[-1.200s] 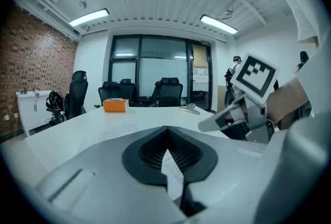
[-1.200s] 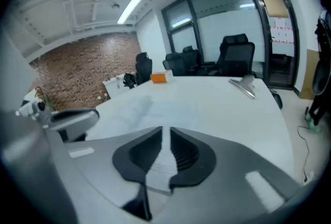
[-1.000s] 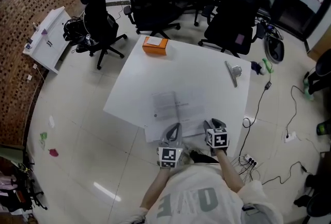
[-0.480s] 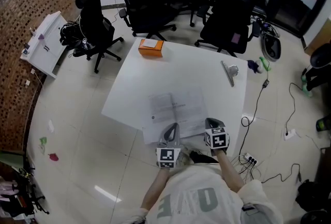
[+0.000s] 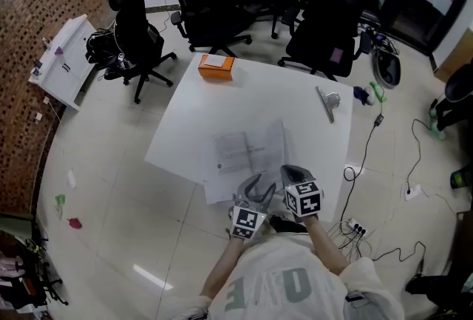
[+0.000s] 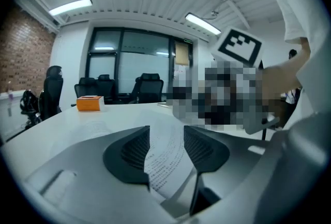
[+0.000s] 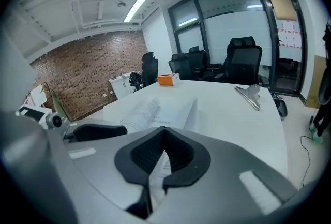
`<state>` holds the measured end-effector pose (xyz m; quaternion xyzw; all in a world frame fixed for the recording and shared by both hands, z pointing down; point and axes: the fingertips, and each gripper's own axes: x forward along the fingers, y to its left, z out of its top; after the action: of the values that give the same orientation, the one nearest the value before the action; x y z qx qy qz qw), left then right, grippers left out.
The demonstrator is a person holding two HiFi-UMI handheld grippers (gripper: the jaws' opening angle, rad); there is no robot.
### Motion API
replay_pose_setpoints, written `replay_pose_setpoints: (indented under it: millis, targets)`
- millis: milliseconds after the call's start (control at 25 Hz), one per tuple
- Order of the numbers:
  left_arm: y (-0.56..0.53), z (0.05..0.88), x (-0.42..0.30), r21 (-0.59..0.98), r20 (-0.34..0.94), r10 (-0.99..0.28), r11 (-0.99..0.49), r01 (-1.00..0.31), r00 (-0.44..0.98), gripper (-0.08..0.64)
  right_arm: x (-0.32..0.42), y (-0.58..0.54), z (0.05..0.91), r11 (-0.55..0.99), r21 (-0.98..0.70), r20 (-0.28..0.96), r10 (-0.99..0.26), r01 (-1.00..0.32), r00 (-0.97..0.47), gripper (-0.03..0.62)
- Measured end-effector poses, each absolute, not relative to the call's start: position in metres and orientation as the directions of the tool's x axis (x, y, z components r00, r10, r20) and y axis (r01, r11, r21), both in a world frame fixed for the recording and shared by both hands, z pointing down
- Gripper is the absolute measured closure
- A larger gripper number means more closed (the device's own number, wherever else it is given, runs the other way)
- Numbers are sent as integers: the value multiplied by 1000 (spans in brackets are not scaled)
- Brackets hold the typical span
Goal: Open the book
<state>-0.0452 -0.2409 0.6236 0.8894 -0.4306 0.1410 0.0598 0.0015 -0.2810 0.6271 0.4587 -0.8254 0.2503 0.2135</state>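
As the left tool (image 6: 166, 131) had just been opening, a page (image 6: 165, 158) of the book (image 5: 247, 150) lay loose between its jaws. The right tool (image 7: 164, 132) pinched a page edge tightly; the print was too small to read.

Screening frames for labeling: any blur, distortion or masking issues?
Left gripper view: heavy fisheye, dark corners; a mosaic patch below the marker cube. Right gripper view: same fisheye, ceiling light blown out. Head view: sharp, but the white book barely separates from the white table.
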Motion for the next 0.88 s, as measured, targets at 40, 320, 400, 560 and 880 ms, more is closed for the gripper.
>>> replay_pose_setpoints:
  millis: [40,320,400,560,880]
  targets:
    - [-238,629,-37,-46,329,-728,-648,-760,601,334,-3,-281,626,467,-216,581,-645,-858,-497,588]
    - [-235,628,-27,-111,357,-727,-657,-746,587,295,-19,-280,620,501,-257,567,-614,-827,-548,589]
    - [-236,628,-26,-111,358,-732,-650,-752,580,285,-21,-280,621,500,-272,566,-608,-822,-557,589]
    - [-231,626,-23,-134,354,-728,-661,-739,587,287,-23,-283,618,476,-348,548,-596,-808,-587,589]
    - [-245,634,-25,-112,431,-747,-600,-792,506,340,-40,-281,611,496,-405,520,-566,-768,-640,589]
